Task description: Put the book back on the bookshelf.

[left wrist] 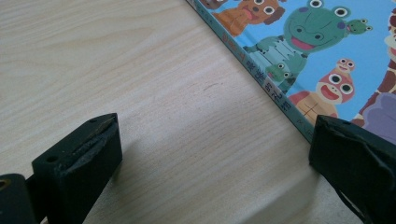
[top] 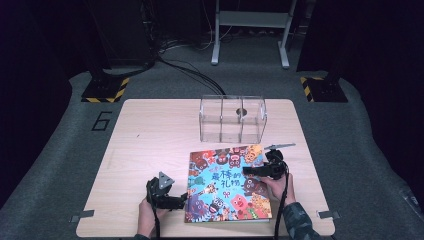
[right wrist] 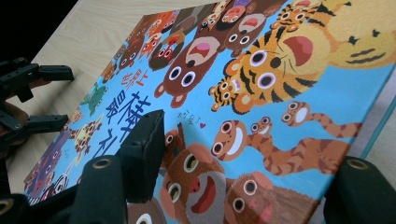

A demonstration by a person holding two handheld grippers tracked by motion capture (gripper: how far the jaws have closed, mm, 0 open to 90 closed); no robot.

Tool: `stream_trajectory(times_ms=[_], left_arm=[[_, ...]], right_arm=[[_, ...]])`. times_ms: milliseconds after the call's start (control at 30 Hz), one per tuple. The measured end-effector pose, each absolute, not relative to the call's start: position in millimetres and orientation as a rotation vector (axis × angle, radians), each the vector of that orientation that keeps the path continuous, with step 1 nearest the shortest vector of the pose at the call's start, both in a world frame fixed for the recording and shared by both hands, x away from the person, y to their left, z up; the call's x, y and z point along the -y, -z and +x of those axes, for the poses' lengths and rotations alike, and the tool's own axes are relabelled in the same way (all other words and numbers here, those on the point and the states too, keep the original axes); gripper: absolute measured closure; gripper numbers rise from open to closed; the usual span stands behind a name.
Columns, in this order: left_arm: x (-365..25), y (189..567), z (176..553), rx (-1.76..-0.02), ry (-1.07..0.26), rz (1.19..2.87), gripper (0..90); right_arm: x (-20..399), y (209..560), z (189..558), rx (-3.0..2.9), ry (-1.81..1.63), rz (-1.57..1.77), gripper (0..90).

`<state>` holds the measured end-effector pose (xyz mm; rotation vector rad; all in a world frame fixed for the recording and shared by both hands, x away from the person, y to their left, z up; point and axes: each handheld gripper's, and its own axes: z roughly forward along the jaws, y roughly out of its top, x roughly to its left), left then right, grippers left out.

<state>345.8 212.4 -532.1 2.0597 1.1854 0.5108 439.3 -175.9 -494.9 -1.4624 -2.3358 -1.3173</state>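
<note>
- The picture book [top: 227, 182] lies flat on the wooden counter [top: 150, 135], cover up, at the near right, with the clear three-bay box [top: 233, 119] standing just behind it, apart from it.
- The left claw [top: 184, 199] is spread wide at the book's left edge, low on the counter; in the left gripper view one jaw sits by the spine and the other rests out on bare wood. From here I reckon it could just shove the book sideways rather than catch it, since the edge lies flush with the wood.
- The right claw [top: 248, 171] is released too, hovering over the cover near the right edge, gripping nothing. If it presses down while the left one pushes, the cover may buckle or scuff.
- A hard push toward the back could slide the book into the box and knock it along.
- Lifted by one thin edge, the book may sag or flop open and slip free.
</note>
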Motion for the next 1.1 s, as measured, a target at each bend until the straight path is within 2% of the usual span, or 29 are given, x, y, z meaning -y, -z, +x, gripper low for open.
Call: stream_trajectory(times_ms=[333, 933, 1100], left_arm=[[-212, 532, 346, -1.19, -0.511, 2.066, 2.2], [-214, 531, 350, -1.237, -0.542, 2.053, 1.4], [-216, 529, 353, -1.222, -0.534, 2.101, 0.1]], right_arm=[[177, 487, 431, 2.373, 1.496, -1.361, 45.8], [174, 482, 425, 2.439, 1.543, -1.322, 45.5], [174, 482, 423, 2.449, 1.565, -1.313, 45.4]])
